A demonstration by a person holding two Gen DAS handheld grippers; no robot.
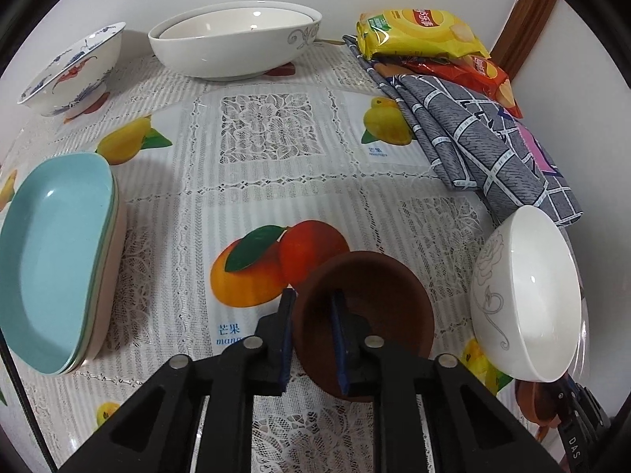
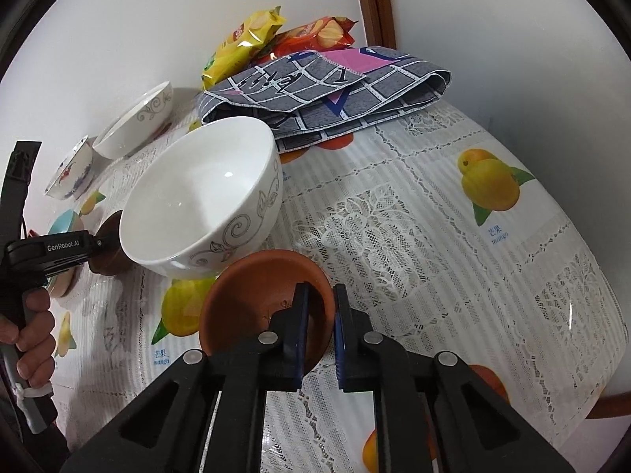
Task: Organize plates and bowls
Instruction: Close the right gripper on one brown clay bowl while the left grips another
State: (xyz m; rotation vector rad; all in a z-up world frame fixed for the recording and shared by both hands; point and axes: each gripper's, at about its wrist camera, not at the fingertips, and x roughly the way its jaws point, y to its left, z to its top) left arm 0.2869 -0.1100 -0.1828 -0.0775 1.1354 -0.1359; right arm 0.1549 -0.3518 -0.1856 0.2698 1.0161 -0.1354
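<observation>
In the left wrist view my left gripper is shut on the near left rim of a dark brown bowl, one finger inside and one outside. A white bowl with a grey floral pattern stands just right of it. In the right wrist view my right gripper is shut on the right rim of a shallow brown saucer. The same white bowl sits directly behind the saucer. Left of it the brown bowl shows partly, behind the hand-held left gripper body.
A stack of light blue plates lies at the left. Nested white oval bowls and a blue-and-red patterned bowl stand by the back wall. Snack bags and a folded grey cloth fill the back right corner.
</observation>
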